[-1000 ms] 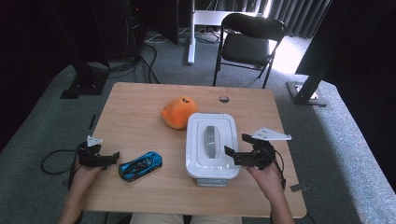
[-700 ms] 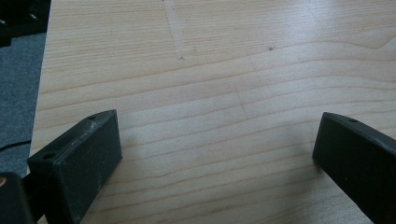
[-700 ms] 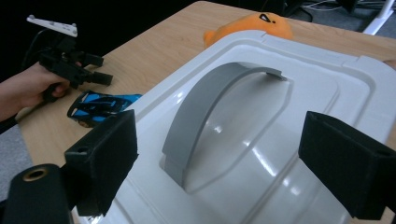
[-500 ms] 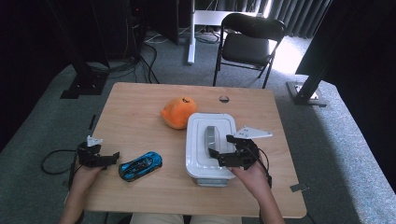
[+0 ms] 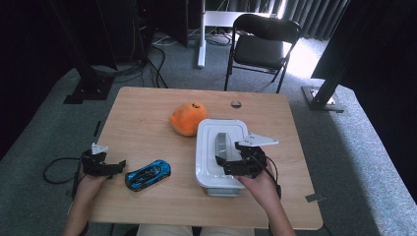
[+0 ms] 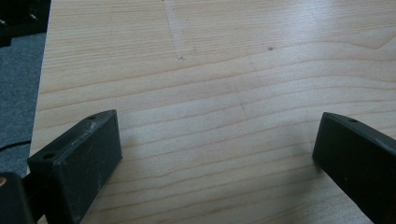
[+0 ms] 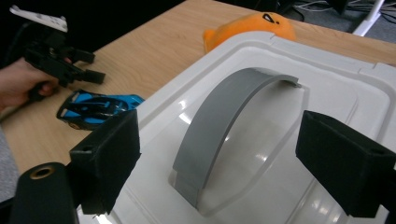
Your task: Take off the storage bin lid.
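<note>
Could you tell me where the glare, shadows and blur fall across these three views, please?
High view: bright daylight washes out the floor by the chair, while the room's edges go near black. Right gripper view: soft glare on the white box lid around its grey handle; the near jaws look slightly soft. Left gripper view: even light on the table, with faint shadows beside the jaws.

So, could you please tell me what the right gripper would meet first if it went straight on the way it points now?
Most likely the grey arched handle on the white plastic box lid: it stands between the open jaws of the right gripper, though depth is hard to judge.
</note>
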`<state>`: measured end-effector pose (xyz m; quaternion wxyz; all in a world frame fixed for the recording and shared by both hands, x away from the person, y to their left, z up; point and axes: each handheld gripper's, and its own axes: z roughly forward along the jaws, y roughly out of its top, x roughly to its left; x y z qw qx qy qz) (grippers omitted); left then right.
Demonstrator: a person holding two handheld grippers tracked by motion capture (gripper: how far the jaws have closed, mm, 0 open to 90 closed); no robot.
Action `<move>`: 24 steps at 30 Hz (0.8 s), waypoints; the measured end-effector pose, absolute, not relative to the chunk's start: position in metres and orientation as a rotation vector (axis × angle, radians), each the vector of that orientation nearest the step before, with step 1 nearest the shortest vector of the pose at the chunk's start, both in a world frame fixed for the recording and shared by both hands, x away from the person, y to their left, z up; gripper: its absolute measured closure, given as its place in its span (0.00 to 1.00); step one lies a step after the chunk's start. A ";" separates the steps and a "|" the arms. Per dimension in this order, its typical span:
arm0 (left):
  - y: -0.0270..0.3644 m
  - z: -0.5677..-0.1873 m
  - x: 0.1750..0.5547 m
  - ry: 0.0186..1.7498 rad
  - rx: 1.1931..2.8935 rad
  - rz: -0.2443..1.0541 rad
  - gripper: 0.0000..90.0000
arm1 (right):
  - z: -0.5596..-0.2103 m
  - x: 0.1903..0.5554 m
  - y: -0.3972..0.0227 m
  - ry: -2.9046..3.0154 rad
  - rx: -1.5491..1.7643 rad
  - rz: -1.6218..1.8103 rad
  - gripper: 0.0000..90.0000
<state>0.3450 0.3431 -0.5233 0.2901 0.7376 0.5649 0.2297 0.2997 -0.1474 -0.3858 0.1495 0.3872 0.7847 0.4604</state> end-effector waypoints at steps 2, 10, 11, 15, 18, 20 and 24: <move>0.343 -0.523 0.345 1.507 1.968 0.612 0.02 | -0.387 0.300 -0.145 2.267 1.110 1.310 0.15; 0.343 -0.523 0.345 1.507 1.968 0.613 0.02 | -0.391 0.300 -0.137 2.285 1.113 1.261 0.22; 0.343 -0.523 0.345 1.507 1.968 0.613 0.02 | -0.391 0.300 -0.136 2.283 1.116 1.255 0.22; 0.343 -0.523 0.345 1.507 1.968 0.613 0.02 | -0.391 0.302 -0.135 2.288 1.126 1.236 0.25; 0.343 -0.523 0.345 1.507 1.968 0.612 0.02 | -0.392 0.303 -0.134 2.281 1.146 1.220 0.27; 0.343 -0.523 0.345 1.507 1.968 0.612 0.02 | -0.393 0.302 -0.133 2.284 1.149 1.219 0.28; 0.343 -0.523 0.345 1.507 1.968 0.612 0.02 | -0.398 0.300 -0.130 2.292 1.143 1.209 0.36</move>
